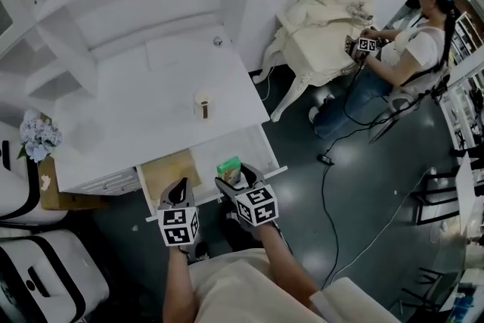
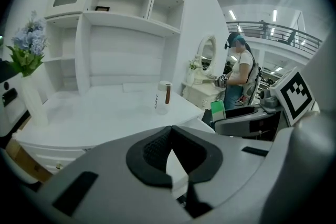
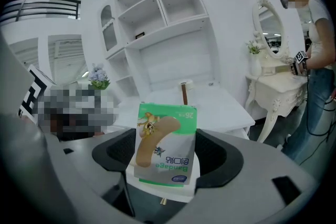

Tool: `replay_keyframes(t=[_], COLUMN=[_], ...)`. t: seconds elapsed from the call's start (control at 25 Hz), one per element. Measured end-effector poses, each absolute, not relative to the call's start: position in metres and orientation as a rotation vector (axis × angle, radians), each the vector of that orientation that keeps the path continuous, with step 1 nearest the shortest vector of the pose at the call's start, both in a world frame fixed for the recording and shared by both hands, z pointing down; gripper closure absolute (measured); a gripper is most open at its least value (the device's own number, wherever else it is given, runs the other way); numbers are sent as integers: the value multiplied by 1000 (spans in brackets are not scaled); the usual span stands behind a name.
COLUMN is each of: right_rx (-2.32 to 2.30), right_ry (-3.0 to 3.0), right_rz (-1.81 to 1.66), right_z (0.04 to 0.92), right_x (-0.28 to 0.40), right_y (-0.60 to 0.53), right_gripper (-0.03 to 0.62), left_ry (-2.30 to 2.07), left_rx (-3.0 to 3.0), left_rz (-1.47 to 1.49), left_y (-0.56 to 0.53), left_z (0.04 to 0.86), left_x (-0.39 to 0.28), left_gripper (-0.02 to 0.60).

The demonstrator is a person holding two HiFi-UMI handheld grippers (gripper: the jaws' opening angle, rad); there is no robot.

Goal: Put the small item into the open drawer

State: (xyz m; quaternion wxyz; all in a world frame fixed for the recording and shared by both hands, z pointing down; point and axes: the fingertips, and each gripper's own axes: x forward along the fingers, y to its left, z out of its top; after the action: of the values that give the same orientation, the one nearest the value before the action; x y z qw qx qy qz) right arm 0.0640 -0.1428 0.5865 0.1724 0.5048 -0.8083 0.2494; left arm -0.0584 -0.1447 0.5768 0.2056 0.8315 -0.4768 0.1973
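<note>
Right tongs [image 1: 236, 176] clenched on flat, glossy bandage packet [image 3: 167, 144] by open drawer [image 1: 212, 155] — left tongs [image 2: 170, 131] clenched empty

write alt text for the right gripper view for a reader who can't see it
The right gripper holds a green and white bandage packet between its fingers. Behind it stand a white desk with open shelves and a small bottle; at the right, a person stands by a white vanity table with an oval mirror.

bandage box [image 1: 228, 166]: lower part behind right gripper [image 1: 239, 180] | bottle [image 1: 202, 105] label: unreadable
</note>
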Motion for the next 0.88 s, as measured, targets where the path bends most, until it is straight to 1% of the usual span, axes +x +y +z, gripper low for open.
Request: replay_keyframes(t=[0.56,0.88], right_rx=[1002,743], right_ry=[-2255,-2260], right_rz=[421,324], right_z=[615,624], right_x=[74,77], right_y=[-179,-197], right_gripper=[223,223], left_ry=[-1390,-1430], left_rx=[2239,2192], left_rz=[560,571], left_y=[-160,-168], left_z=[588,592], left_x=[-41,-22], left_gripper=[565,565])
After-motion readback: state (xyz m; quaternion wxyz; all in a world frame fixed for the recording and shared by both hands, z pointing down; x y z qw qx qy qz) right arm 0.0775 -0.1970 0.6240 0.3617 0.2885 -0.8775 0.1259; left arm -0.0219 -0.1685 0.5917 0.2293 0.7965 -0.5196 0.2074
